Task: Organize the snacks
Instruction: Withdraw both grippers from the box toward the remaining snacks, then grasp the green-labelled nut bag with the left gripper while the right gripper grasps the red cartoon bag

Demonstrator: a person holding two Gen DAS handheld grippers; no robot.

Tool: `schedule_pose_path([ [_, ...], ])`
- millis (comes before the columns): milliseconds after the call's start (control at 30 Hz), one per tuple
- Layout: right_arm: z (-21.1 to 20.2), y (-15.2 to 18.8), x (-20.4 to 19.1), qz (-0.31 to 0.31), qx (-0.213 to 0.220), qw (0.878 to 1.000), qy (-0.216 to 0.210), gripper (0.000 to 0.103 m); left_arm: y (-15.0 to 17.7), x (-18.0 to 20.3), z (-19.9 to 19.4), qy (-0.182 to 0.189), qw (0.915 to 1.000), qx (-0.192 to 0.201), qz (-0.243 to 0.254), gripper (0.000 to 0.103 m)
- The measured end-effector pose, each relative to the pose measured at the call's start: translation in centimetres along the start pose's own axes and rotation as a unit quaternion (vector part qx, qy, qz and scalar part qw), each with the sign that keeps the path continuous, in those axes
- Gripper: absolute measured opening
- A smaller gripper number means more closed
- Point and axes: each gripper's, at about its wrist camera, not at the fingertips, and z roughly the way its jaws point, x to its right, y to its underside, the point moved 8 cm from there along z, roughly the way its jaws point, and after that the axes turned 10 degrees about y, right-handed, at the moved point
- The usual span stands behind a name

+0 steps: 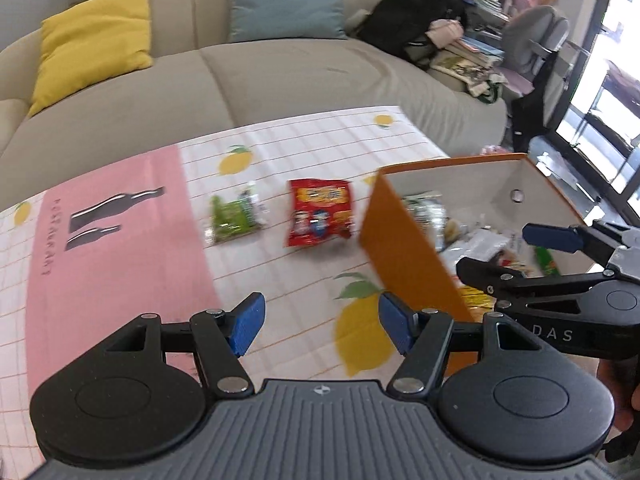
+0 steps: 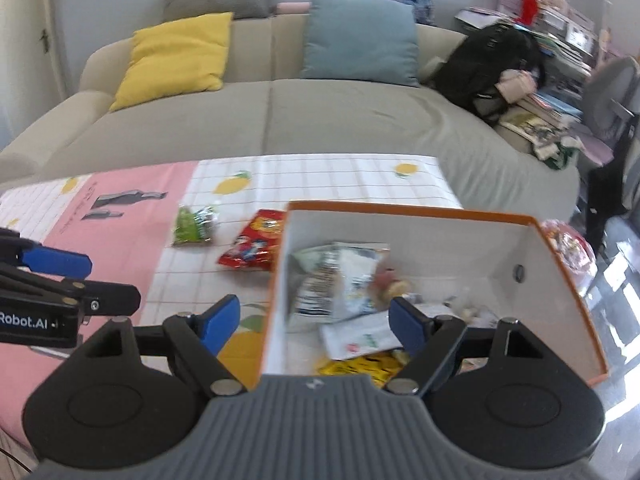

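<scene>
Snack packets split between table and orange box

Snack packets lay in two places. A green packet (image 1: 234, 216) and a red packet (image 1: 319, 216) rested flat on the tablecloth (image 1: 280, 148), side by side but apart, the red one nearer the box and close to its left wall. The rest were inside the orange box (image 1: 400, 240), an open-topped carton with white inner walls: a white and grey striped bag (image 2: 340, 276) leaned toward the left wall, a white pouch (image 2: 360, 338) lay in front of it, and a yellow packet (image 2: 360, 366) sat at the near end of the floor. Several smaller items in the middle of the box were too blurred to name.

The left gripper (image 1: 320, 324) hung over the tablecloth above a printed lemon, just left of the box's near corner. Its blue-padded jaws stood apart with nothing between them. The right gripper (image 2: 314, 320) was positioned across the box's left wall, one pad outside over the cloth and the other over the box interior. Its jaws were likewise parted and gripped nothing; the wall edge and the packets seen between them lay beyond and below, untouched.

The cloth was white with a grid and lemon print, with a pink panel (image 1: 116, 240) at its left. Behind the table stood a beige sofa (image 2: 280, 120) with a yellow cushion (image 2: 176, 56) and a blue-grey cushion (image 2: 360, 36).
</scene>
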Motion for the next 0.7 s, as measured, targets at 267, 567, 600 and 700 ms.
schedule_pose_path([
  [267, 2.7, -2.0, -5.4, -0.063, 0.001, 0.998, -0.024, 0.079, 0.5, -5.7, 0.2, -0.004, 0.9999, 0.006, -0.015, 0.077],
  [567, 7.5, -3.5, -9.3, -0.093, -0.035, 0.995, -0.034, 0.079, -0.1, -10.2, 2.2, -0.002, 0.9997, 0.012, -0.021, 0.077],
  [600, 8.3, -3.7, -9.5, -0.098, -0.043, 0.994, -0.033, 0.079, -0.3, -10.5, 2.6, 0.0, 0.9997, 0.011, -0.021, 0.077],
  [700, 9.9, -4.2, -9.8, -0.105, -0.064, 0.992, -0.035, 0.079, -1.0, -11.4, 3.9, 0.007, 0.9997, 0.006, -0.022, 0.077],
])
